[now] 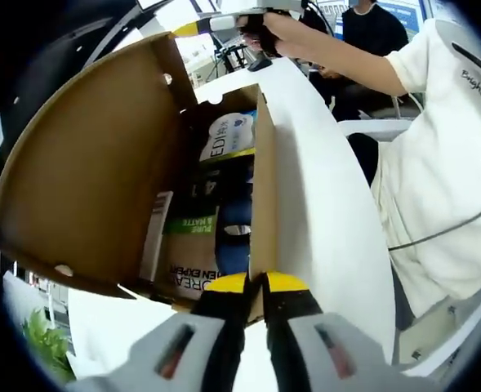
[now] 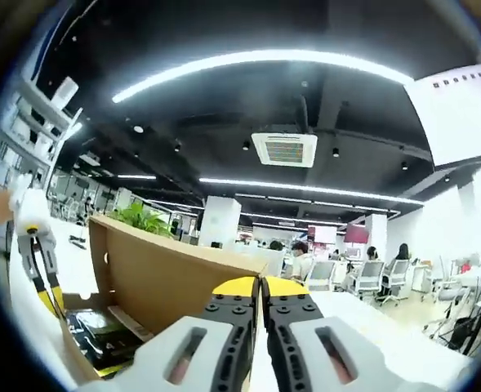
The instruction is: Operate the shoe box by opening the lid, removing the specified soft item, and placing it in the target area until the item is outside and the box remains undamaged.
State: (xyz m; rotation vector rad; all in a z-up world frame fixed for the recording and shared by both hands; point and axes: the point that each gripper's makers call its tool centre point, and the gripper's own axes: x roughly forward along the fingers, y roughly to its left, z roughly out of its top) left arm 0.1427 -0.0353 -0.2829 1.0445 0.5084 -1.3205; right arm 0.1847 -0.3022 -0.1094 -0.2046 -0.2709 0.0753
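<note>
Lid-opening step looks nearly done, judging by how things sit. Left gripper [image 1: 255, 283]: yellow-tipped fingers [image 1: 226, 283] pressed together on the front edge of the shoe box [image 1: 263, 188] wall — pinching the cardboard rim, I think, at 6 o'clock in the left gripper view. Lid [image 1: 85, 163] is swung up and back, brown inner face filling 9 to 11 o'clock. Box interior is exposed: a white pouch [image 1: 228, 135] with blue print near 12 o'clock, a dark blue item [image 1: 236, 216] below it, and printed cartons [image 1: 187, 245] toward 7 o'clock. Which of these is the specified soft item I can't tell; the pouch and the blue piece look the most pliable. The person's hand [image 1: 277, 33] holds the other gripper up at 12 o'clock, over the far end of the box. Right gripper [image 2: 260, 287]: fingers shut, nothing visible between them; its view looks across the raised lid [image 2: 175, 273] toward the office ceiling, box contents [image 2: 101, 331] low at 8 o'clock. Box rests on the white bench [image 1: 330, 212]. Next move, as I read it — left keeps the box steady, right opens, drops into the cavity and takes the soft item by a loose fold, lifting straight up so the walls don't tear.
</note>
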